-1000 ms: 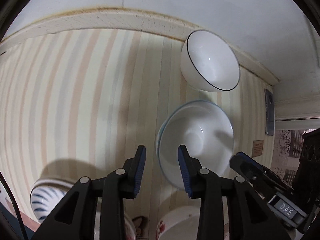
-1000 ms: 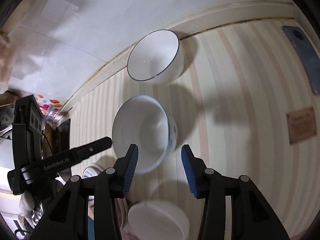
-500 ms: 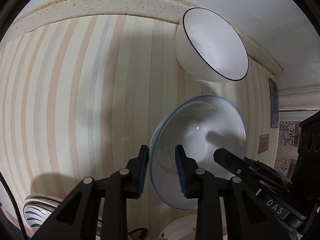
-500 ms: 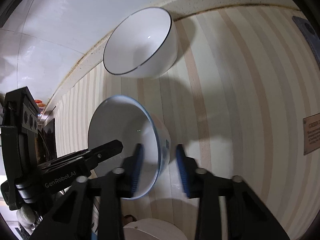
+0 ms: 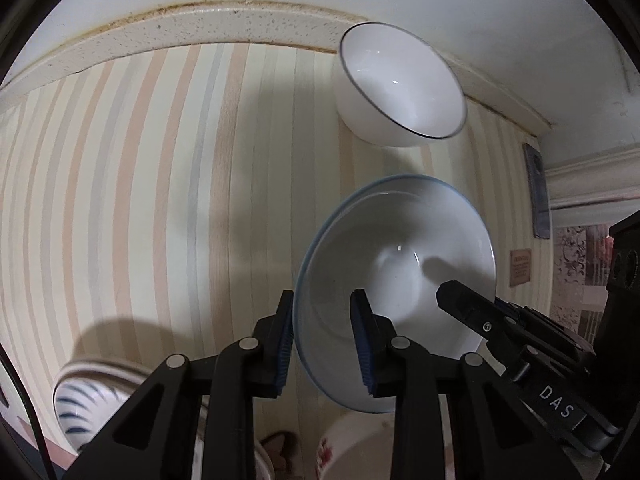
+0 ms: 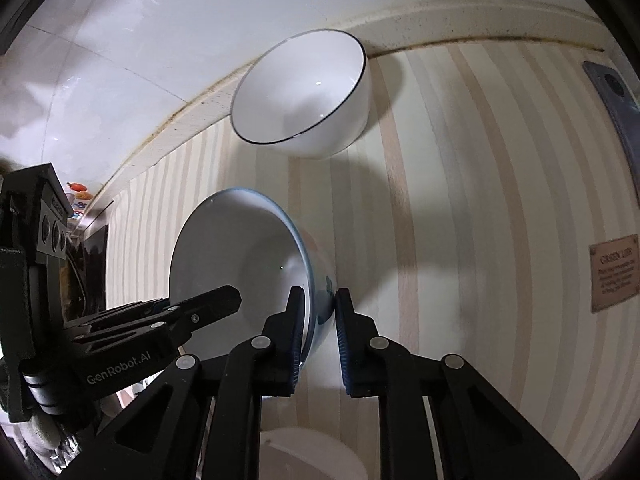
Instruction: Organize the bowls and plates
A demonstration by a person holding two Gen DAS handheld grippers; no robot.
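Blue pads: ribbed rubber on black jaws; the left gripper (image 5: 322, 334) clamps the near rim of the blue-rimmed bowl (image 5: 400, 276).
Right gripper (image 6: 318, 334): jaws just closed, pinching the opposite rim wall.
Bowl: glossy white ceramic, round, on the striped desk (image 5: 160, 200) (matte cream and tan bands).
Beyond: white bowl (image 5: 400, 88) with thin dark rim, near the speckled edge.
Cut off: striped dish (image 5: 86, 400) and floral dish (image 5: 344, 448), partly hidden.

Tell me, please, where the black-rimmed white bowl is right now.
The black-rimmed white bowl sits at the striped mat's far edge by the wall, just beyond the blue-rimmed bowl.
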